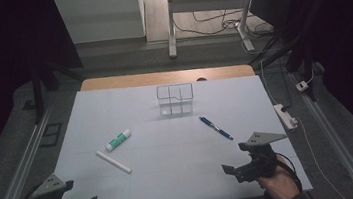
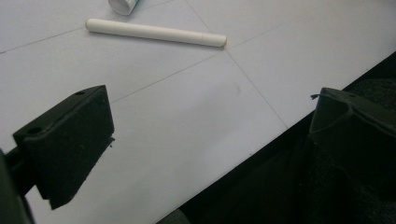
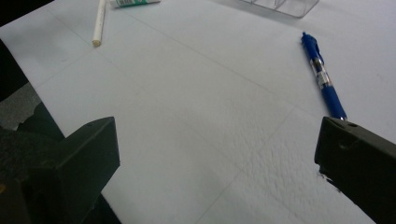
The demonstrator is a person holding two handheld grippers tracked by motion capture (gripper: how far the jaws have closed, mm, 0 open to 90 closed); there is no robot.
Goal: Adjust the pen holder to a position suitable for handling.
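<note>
A clear plastic organizer point(image 1: 175, 98) with compartments stands near the far middle of the white table sheet point(image 1: 172, 170). A blue pen point(image 1: 216, 127) point(image 3: 323, 77) lies to its front right. A white glue stick with a green label point(image 1: 118, 140) and a plain white stick point(image 1: 113, 162) point(image 2: 155, 32) lie at the left. My left gripper point(image 1: 80, 196) point(image 2: 205, 135) is open over the near left corner, holding nothing. My right gripper point(image 1: 236, 157) point(image 3: 215, 154) is open near the front right, just short of the pen, also holding nothing.
A wooden tabletop edge point(image 1: 167, 76) shows beyond the sheet. A white power strip point(image 1: 285, 116) with cables lies off the right side. Metal rails point(image 1: 18, 168) run along both sides. White table legs point(image 1: 171, 24) stand on the floor behind.
</note>
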